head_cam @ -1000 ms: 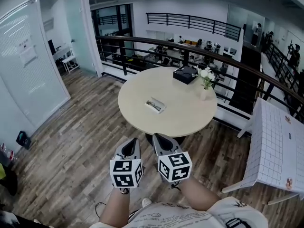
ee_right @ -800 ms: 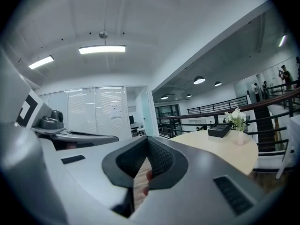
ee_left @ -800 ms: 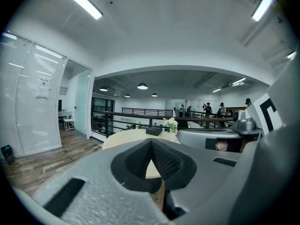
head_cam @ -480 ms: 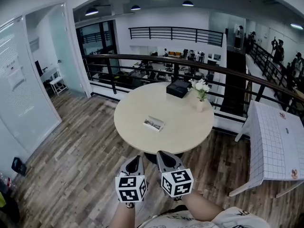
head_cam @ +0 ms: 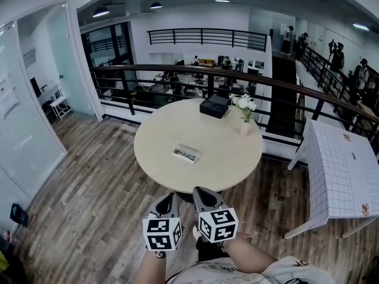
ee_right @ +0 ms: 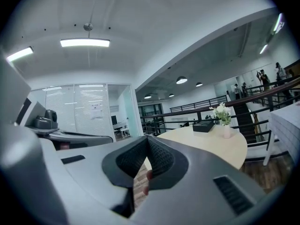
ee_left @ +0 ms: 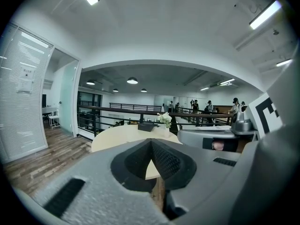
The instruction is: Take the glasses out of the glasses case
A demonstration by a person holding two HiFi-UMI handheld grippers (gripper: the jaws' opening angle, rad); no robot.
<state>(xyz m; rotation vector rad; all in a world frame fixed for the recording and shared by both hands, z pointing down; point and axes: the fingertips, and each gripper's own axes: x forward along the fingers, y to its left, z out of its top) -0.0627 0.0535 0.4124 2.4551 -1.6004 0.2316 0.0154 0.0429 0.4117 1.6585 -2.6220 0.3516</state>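
Observation:
A small pale glasses case (head_cam: 186,154) lies flat near the middle of the round beige table (head_cam: 154,158), with something dark showing in it. Both grippers hang side by side well short of the table, above the wooden floor. My left gripper (head_cam: 167,198) and my right gripper (head_cam: 199,191) are both shut, with nothing between their jaws. In the left gripper view the left gripper (ee_left: 151,142) points at the table (ee_left: 117,137). From the right gripper (ee_right: 146,140), the table (ee_right: 211,142) lies ahead to the right. Neither gripper view shows the case.
A black box (head_cam: 214,106) and a vase of white flowers (head_cam: 243,120) stand at the table's far side. A dark railing (head_cam: 148,70) curves behind the table. A white gridded table (head_cam: 337,170) stands to the right, a glass wall (head_cam: 23,129) to the left.
The view has swung and the table now sits a little lower and further left. Both grippers have dropped lower in the picture, still shut and side by side.

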